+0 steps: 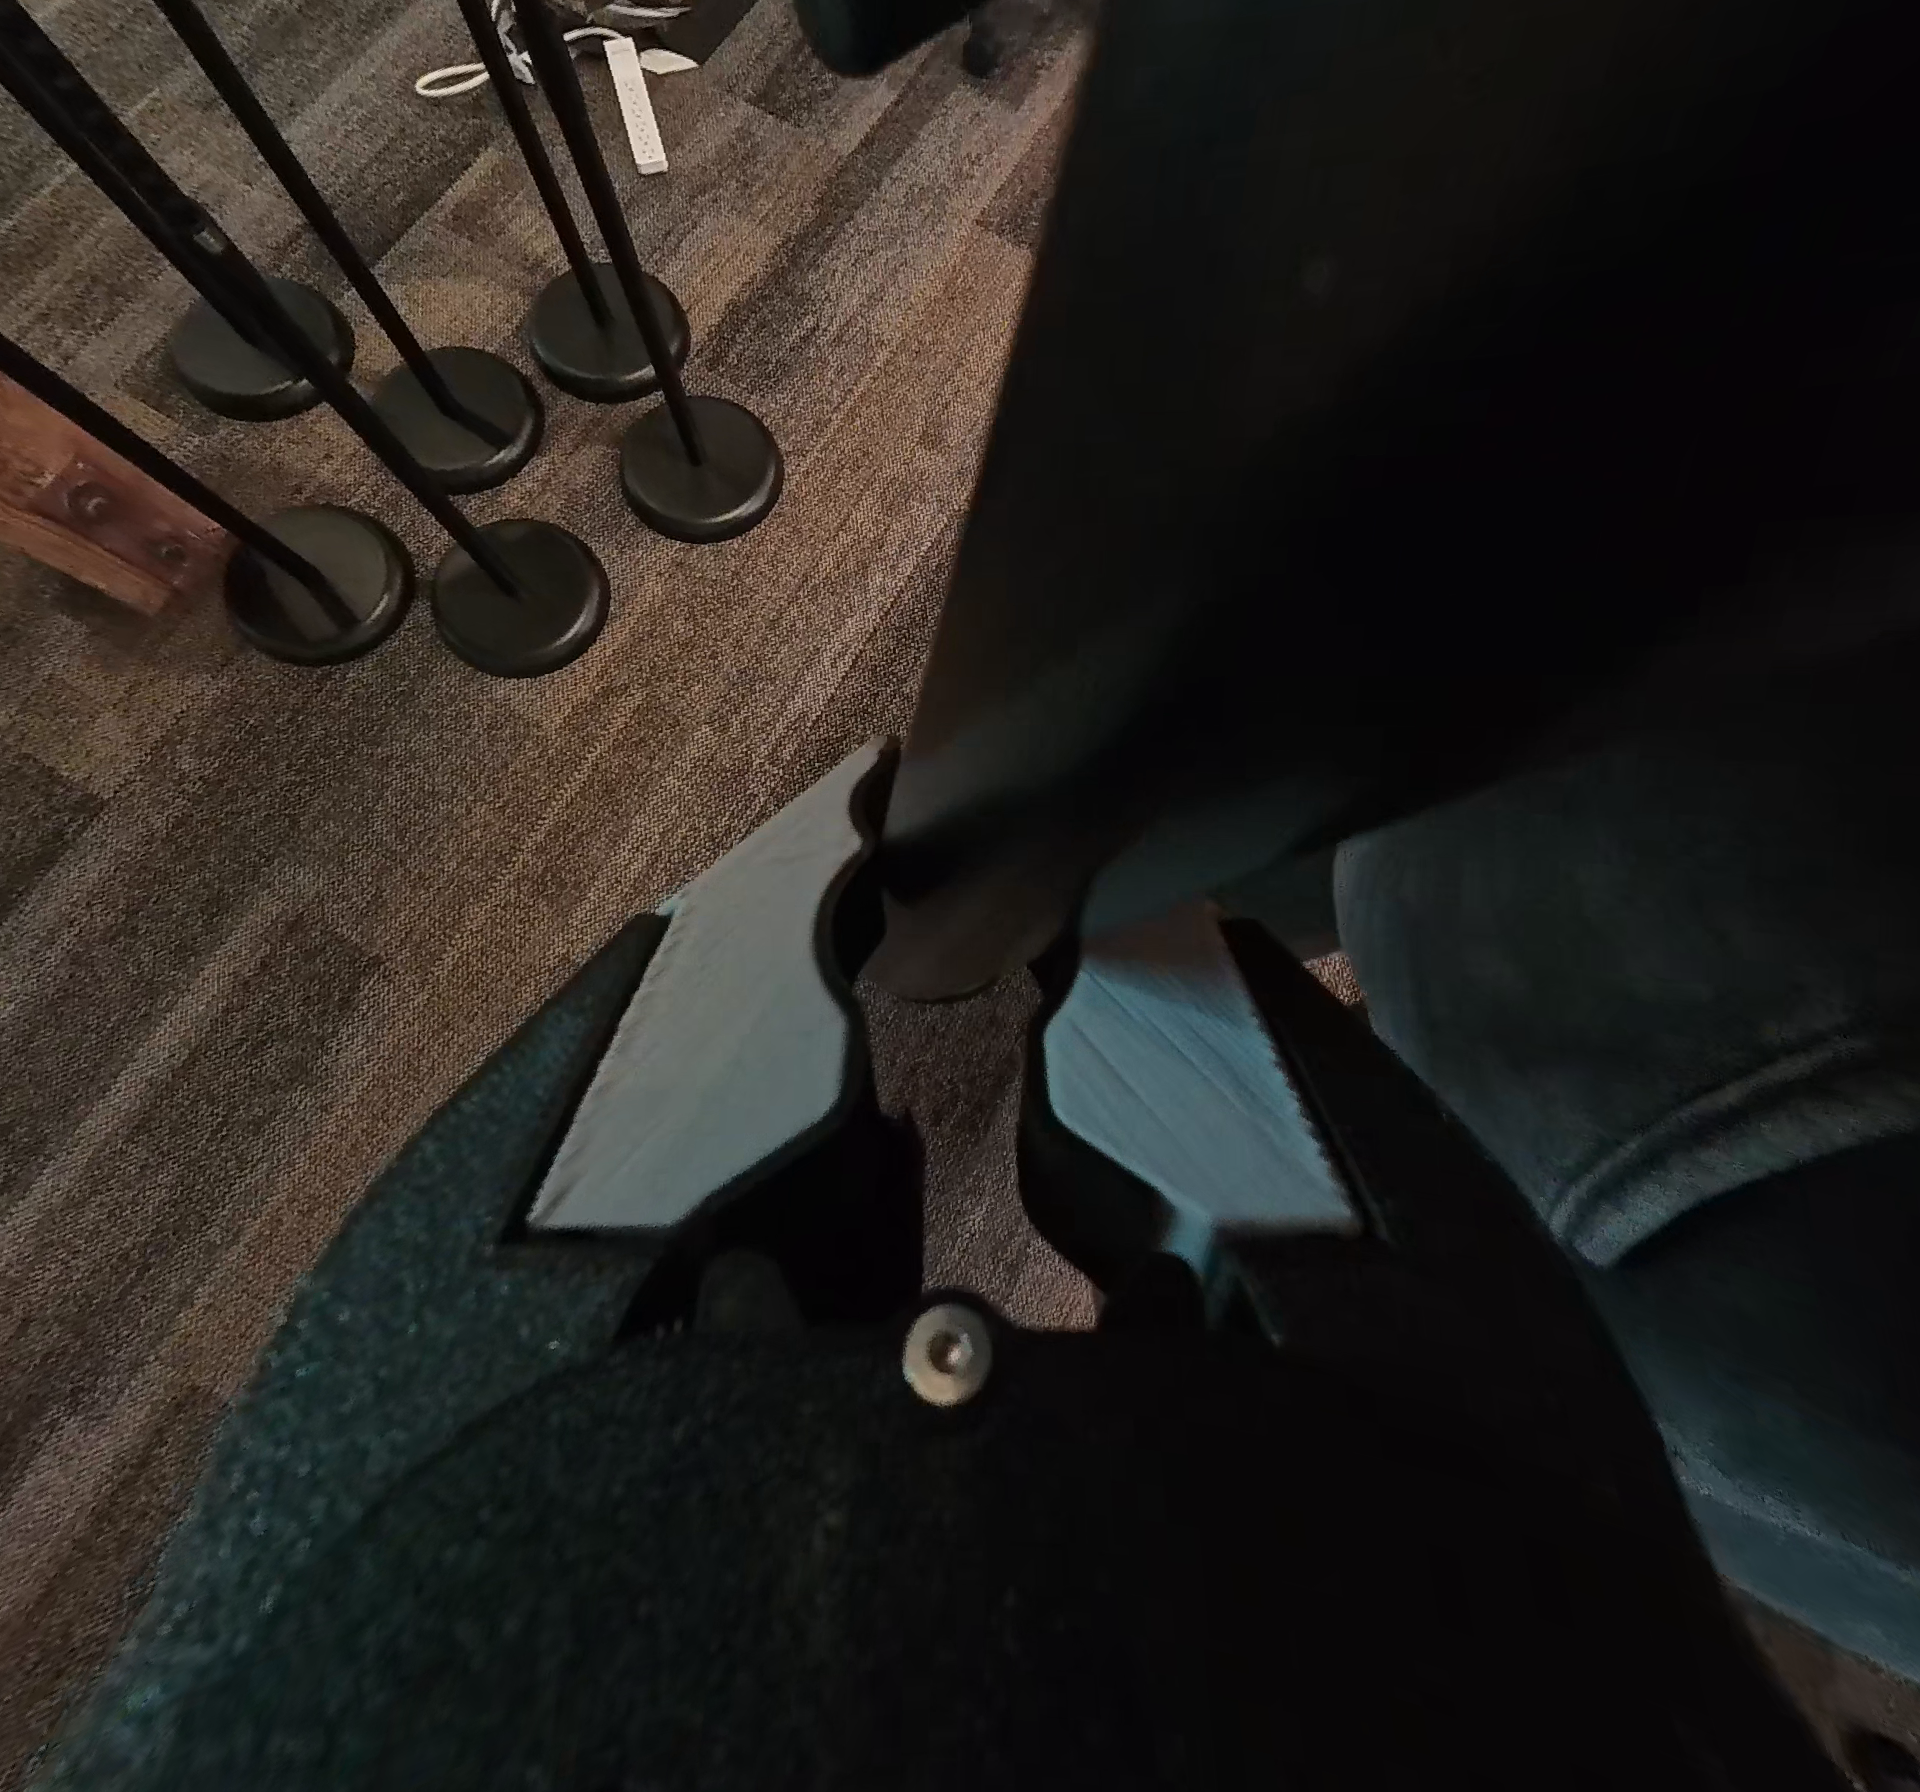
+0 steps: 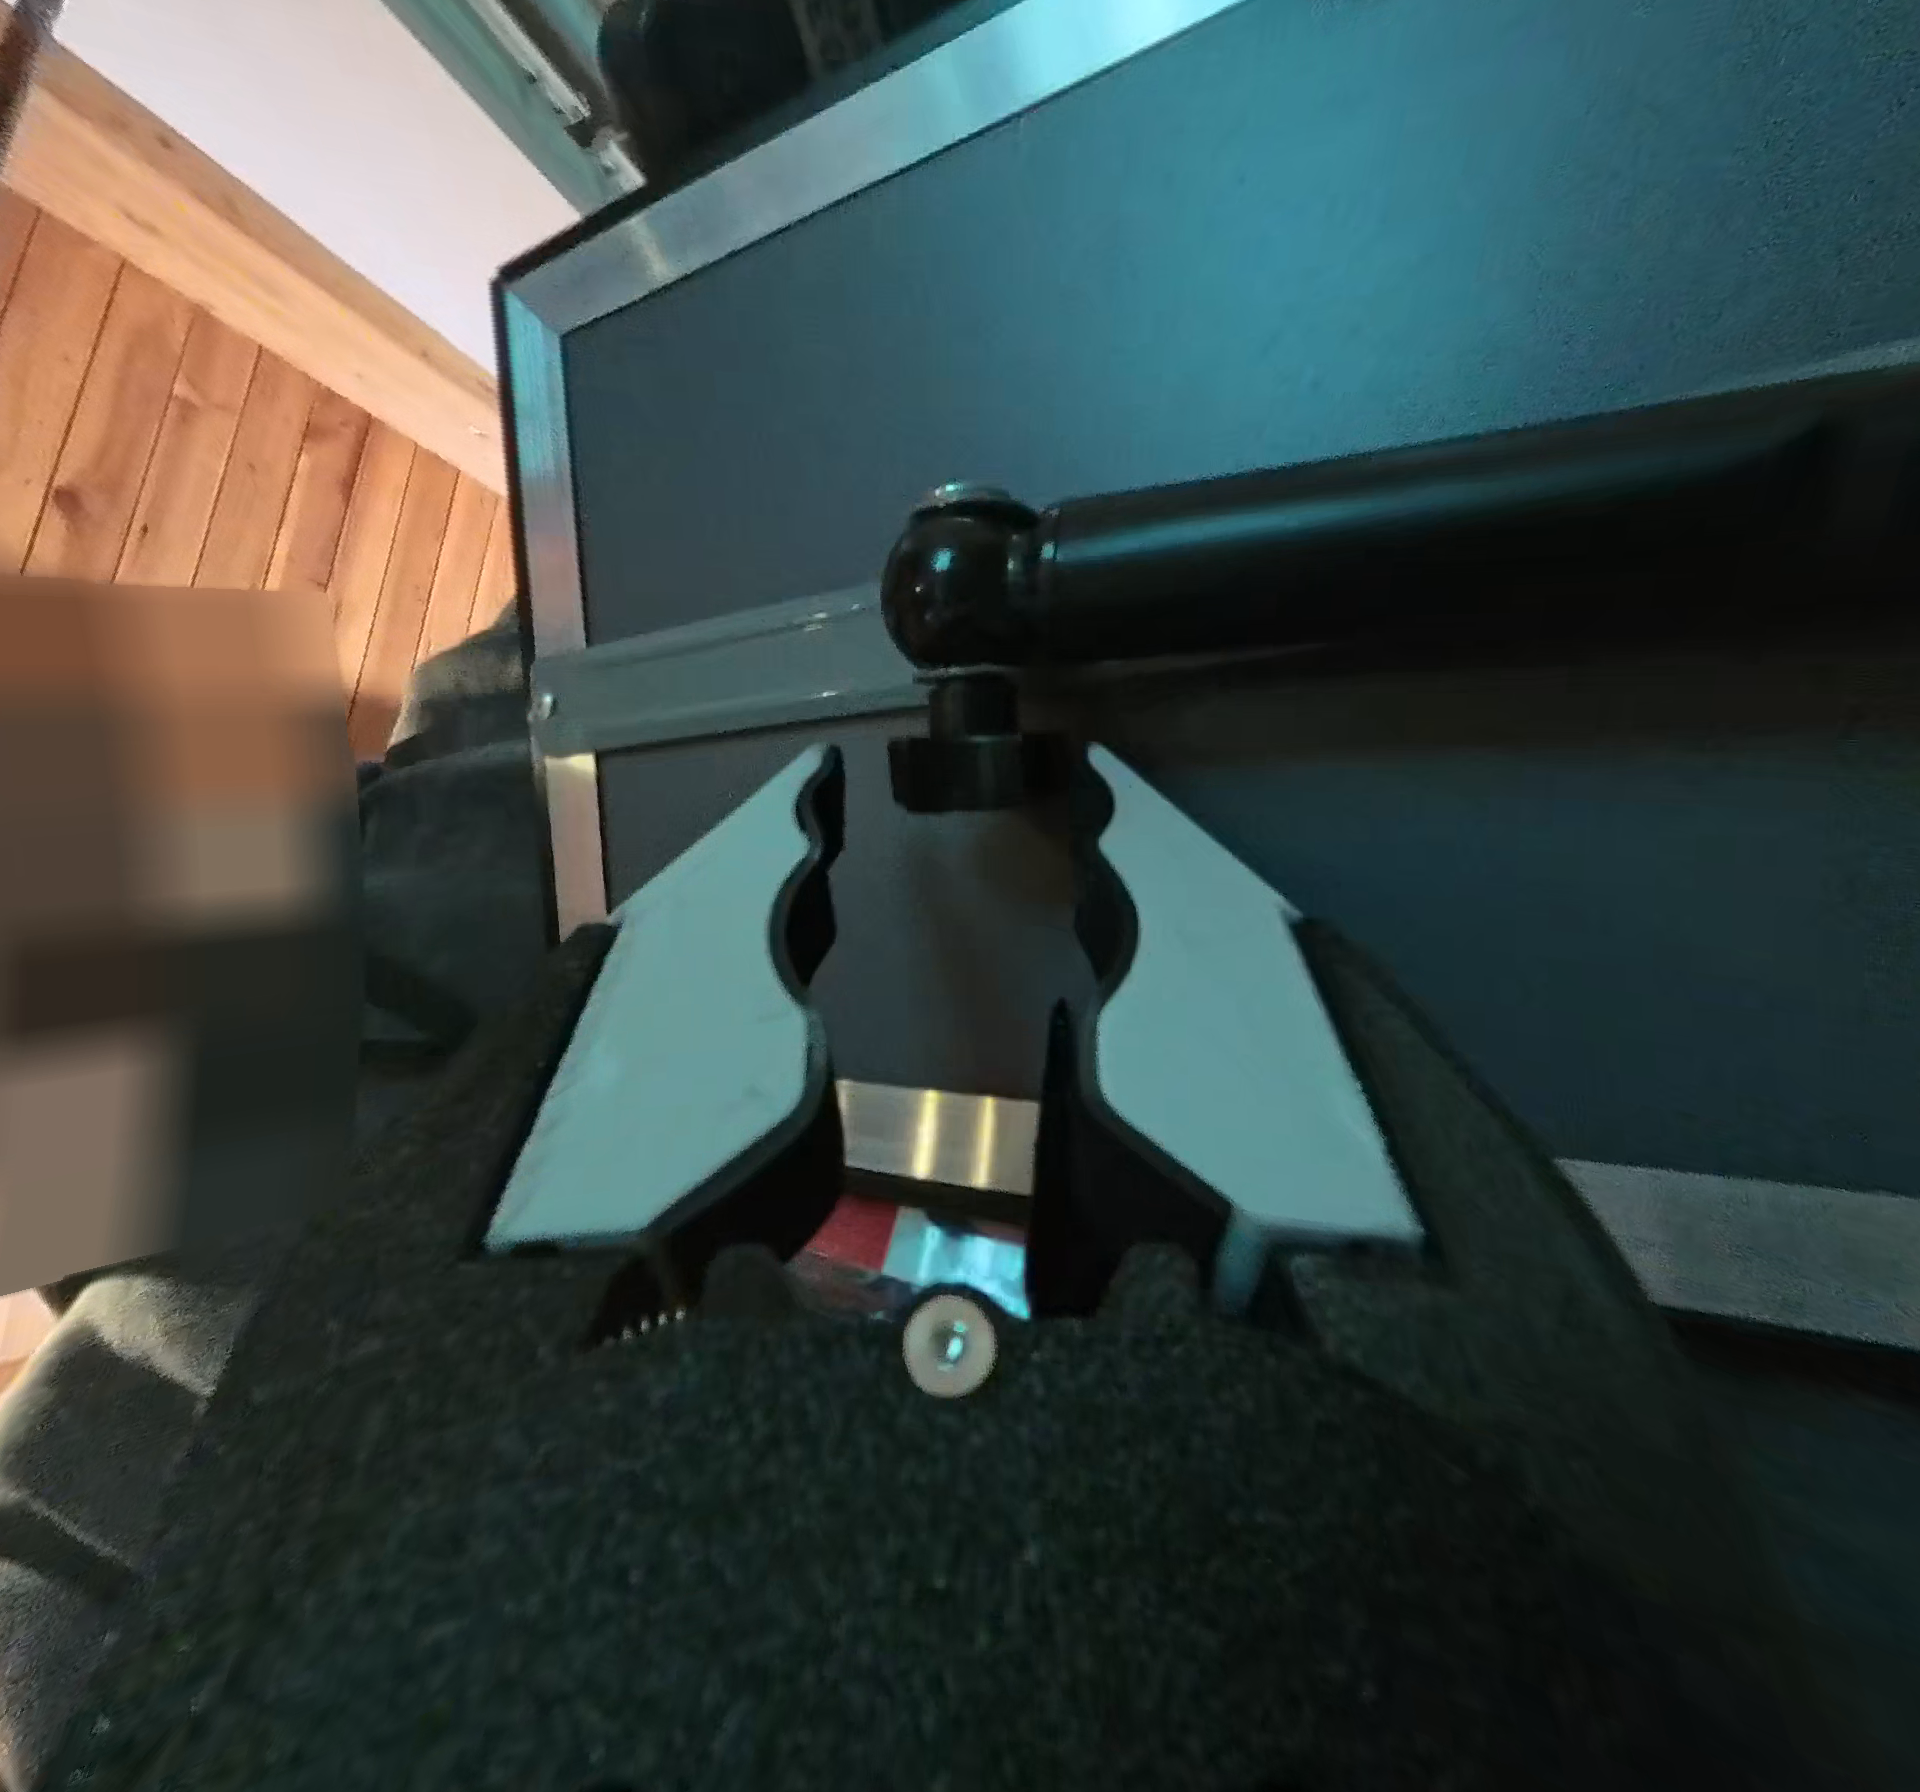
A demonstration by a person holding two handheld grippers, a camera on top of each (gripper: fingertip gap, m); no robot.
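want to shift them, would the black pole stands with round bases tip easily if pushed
The black pole stands with round flat bases probably resist tipping when nudged low: the discs look thick and likely heavy. Pushed high on the tall thin poles, they may topple, and the grey carpet would hinder sliding.

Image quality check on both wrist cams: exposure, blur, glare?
Left wrist view: underexposed, dark object nearly featureless, left gripper fingers motion-smeared, carpet sharper. Right wrist view: brighter, bluish cast, glare on the case's metal trim, right gripper slightly soft.

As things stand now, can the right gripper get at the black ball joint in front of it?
Probably yes. The right gripper is open, and the black ball joint with its small black knob lies just beyond the fingertips, with nothing between them. The grey panel sits close behind it.
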